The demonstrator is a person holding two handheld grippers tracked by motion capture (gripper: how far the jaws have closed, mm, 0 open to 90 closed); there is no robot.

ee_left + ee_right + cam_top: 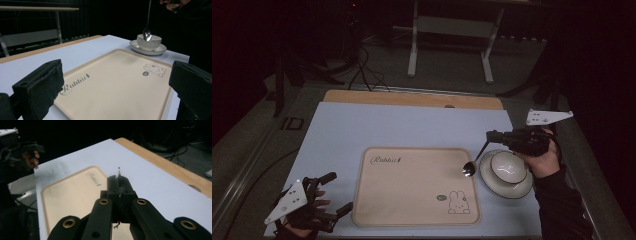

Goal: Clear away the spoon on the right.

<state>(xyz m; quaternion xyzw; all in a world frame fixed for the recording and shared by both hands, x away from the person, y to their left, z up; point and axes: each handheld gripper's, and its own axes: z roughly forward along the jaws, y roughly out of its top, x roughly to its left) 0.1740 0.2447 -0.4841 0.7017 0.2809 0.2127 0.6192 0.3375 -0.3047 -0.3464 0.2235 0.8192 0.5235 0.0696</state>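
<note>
Currently the bowl (508,166) sits on its saucer (492,184), nothing visible inside. Right gripper (492,136) is clamped on the spoon (475,160), which hangs between tray (412,210) and saucer. Left gripper (332,195) gapes wide, holding nothing, beside the tray's near-left corner.

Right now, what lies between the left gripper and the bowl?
The beige tray, bare on top, lies between the left gripper and the bowl, as the high view shows.

In front of you, a beige tray (412,190) printed with a rabbit lies on a pale blue mat (362,125) covering the wooden table (412,98).
</note>
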